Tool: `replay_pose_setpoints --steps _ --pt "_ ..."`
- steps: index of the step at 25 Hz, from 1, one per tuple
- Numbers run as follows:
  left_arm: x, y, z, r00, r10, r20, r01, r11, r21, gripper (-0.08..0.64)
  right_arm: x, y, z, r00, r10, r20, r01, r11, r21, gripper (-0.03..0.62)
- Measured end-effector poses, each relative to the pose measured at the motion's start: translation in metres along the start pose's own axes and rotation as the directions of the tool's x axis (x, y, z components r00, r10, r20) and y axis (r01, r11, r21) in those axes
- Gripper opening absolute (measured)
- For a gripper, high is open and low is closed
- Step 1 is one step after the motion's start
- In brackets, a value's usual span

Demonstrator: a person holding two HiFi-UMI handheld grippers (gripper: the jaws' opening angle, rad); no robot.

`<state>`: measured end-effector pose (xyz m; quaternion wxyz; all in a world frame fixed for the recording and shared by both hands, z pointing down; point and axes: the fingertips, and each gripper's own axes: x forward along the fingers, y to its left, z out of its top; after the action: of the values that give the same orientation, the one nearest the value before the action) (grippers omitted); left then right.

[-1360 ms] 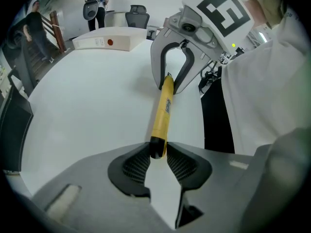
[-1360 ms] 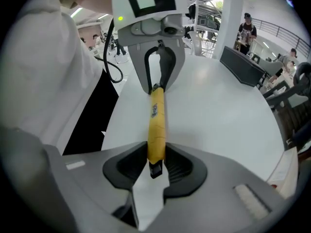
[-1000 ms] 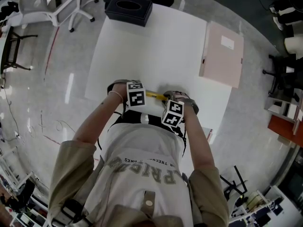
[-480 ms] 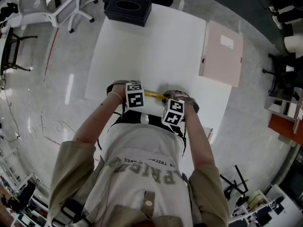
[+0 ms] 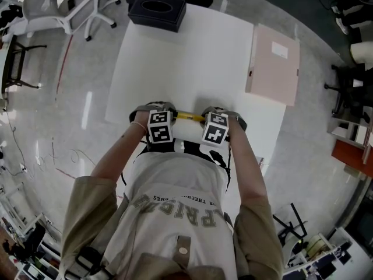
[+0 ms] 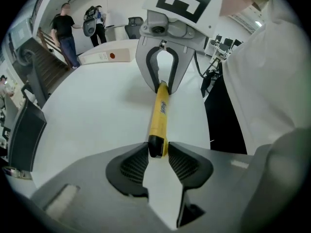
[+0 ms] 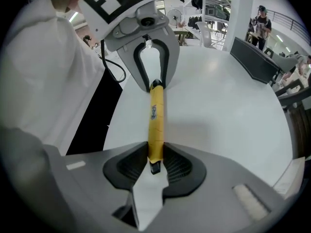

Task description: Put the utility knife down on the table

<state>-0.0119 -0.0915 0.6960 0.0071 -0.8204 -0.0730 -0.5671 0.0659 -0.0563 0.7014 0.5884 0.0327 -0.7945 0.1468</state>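
While both grippers point steeply down near the front edge of the white table (image 5: 192, 57), the yellow utility knife (image 5: 190, 116) spans the space between them, level and low over the tabletop; whether it touches the surface cannot be told. The right gripper (image 7: 155, 155) is clenched on one end, its jaws having closed a little, with the ribbed pads pressed against the yellow body. The left gripper (image 6: 157, 152) has just been opening its jaws: the knife's black end sits between the pad tips with a sliver of gap on one side, so that grip is released. At the table's far edge stands a black box (image 5: 158, 10) with an oval slot on top, its inside too dark to read. A closed pink folder (image 5: 273, 66) lies flat along the right side.
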Motion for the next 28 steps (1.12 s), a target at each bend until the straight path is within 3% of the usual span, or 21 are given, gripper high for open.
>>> replay_pose_setpoints --steps 10,17,22,28 --pt "-0.0036 0.0054 -0.0009 0.994 0.104 0.033 -0.104 0.995 -0.005 0.173 -0.0038 -0.0004 0.0042 0.997 0.077 -0.009 -0.077 0.996 0.034 0.106" --pt "-0.006 0.0056 0.0002 0.977 0.21 0.043 -0.212 0.975 0.059 0.175 -0.0052 -0.0012 0.0065 0.992 0.122 -0.037 -0.12 0.991 0.054 0.107" --pt "-0.0053 0.0042 0.004 0.98 0.196 0.029 -0.197 0.978 0.073 0.169 -0.0058 -0.0019 0.0061 0.992 0.118 -0.055 -0.114 0.991 0.064 0.106" --pt "-0.0021 0.0027 0.0012 0.992 0.124 0.0 -0.123 0.992 0.034 0.156 -0.0027 -0.002 0.0051 0.995 0.074 -0.064 -0.071 0.996 0.048 0.106"
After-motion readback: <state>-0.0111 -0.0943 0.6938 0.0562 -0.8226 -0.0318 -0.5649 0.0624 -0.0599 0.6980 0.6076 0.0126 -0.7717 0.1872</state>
